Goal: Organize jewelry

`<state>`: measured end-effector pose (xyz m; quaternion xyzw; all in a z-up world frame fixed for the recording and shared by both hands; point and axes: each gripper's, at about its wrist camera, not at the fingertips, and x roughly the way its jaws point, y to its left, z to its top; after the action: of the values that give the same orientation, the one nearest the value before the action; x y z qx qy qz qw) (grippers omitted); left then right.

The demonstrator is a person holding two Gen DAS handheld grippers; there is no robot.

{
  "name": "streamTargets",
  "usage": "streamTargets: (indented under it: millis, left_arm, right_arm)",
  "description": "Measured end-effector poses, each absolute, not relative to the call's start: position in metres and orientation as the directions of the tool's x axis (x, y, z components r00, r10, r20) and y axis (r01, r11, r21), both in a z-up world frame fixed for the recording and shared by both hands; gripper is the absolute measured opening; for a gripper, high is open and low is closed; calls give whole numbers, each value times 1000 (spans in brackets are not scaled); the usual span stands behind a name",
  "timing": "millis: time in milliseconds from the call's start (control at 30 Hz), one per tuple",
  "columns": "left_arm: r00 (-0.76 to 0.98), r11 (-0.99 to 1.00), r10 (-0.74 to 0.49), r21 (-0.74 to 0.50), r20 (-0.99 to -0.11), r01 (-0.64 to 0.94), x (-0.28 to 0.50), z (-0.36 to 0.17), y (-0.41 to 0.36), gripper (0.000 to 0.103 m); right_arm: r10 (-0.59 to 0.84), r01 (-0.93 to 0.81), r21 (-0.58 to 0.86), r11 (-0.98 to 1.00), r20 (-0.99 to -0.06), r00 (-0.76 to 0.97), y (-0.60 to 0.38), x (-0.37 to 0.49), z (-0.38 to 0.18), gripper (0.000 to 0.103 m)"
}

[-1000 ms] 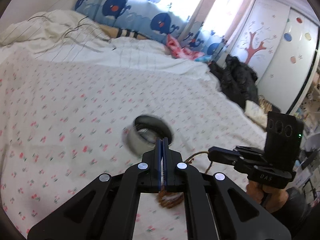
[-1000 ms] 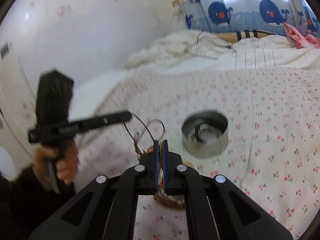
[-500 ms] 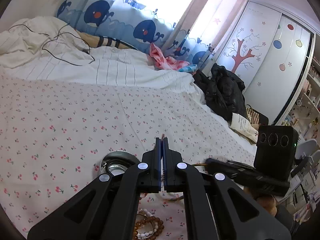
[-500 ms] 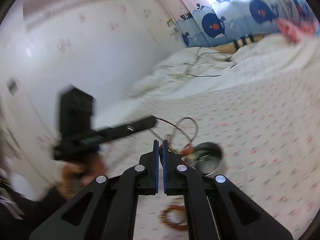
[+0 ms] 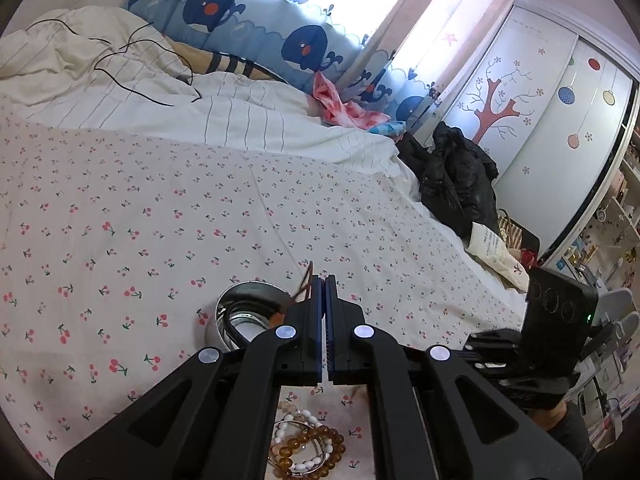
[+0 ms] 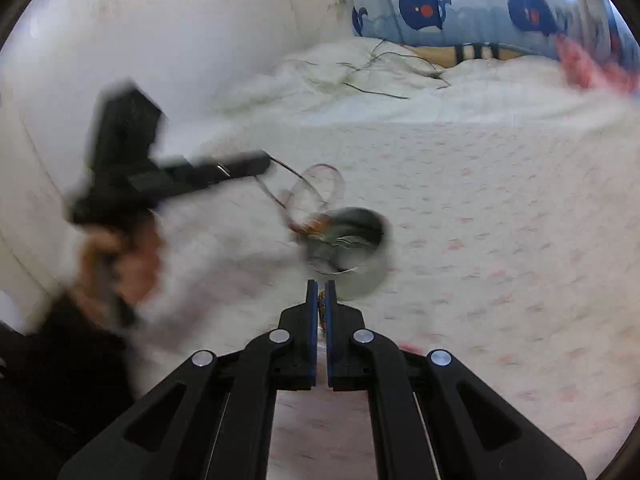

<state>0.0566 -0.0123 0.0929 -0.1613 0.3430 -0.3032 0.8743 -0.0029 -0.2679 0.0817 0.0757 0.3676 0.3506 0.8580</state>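
Metal tin (image 5: 244, 312) on bedsheet (image 5: 160, 208). Left gripper (image 5: 323, 280) clenched on thin cord (image 6: 296, 184), trailing into tin. Right gripper (image 6: 321, 286) clenched, apparently on same cord. Light, limp, tangle-prone; grip near beads (image 5: 308, 446).

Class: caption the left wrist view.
Shut left gripper dangles a brown cord over a metal tin on the cherry-print bedsheet.

Bead bracelets (image 5: 306, 446) on bedsheet (image 5: 160, 208), near the tin (image 5: 240, 316)
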Motion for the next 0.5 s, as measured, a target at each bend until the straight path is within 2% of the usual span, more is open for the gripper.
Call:
streamTargets:
  millis: [67,167,233,267,300,333,500]
  left_arm:
    - [579,763,-642,-494,-502,418,58,92,-12,1]
    - [574,759,-646,-499,-503,417,60,89,-14,1]
    - [572,757,-649,-504,-501,417,60,88,-15,1]
    - [571,755,-651,-506,-500,418,60,88,-15,1]
    - [570,754,-652,-508,-499,418,61,88,-17,1]
    - [569,749,-657,-513,-495,419,61,88,-17,1]
    - [567,740,-666,-529,-486,416,67,84,-23,1]
  right_arm:
    - [621,-551,330,766,-601,504,-264,-8,89,4]
    - [729,-565,466,681,-503,465,-274,-8,91,4]
    - [584,-551,291,782,-652,483,-261,-5,79,4]
    - [604,-547,327,771,-648,465,-262,-2,76,4]
    - [660,-542,404,737,-600,451,-266,-1,75,4]
    - [684,-550,422,721,-564,463,-267,-1,78,4]
    - [689,-528,443,724,-484,539,-271,3,95,4]
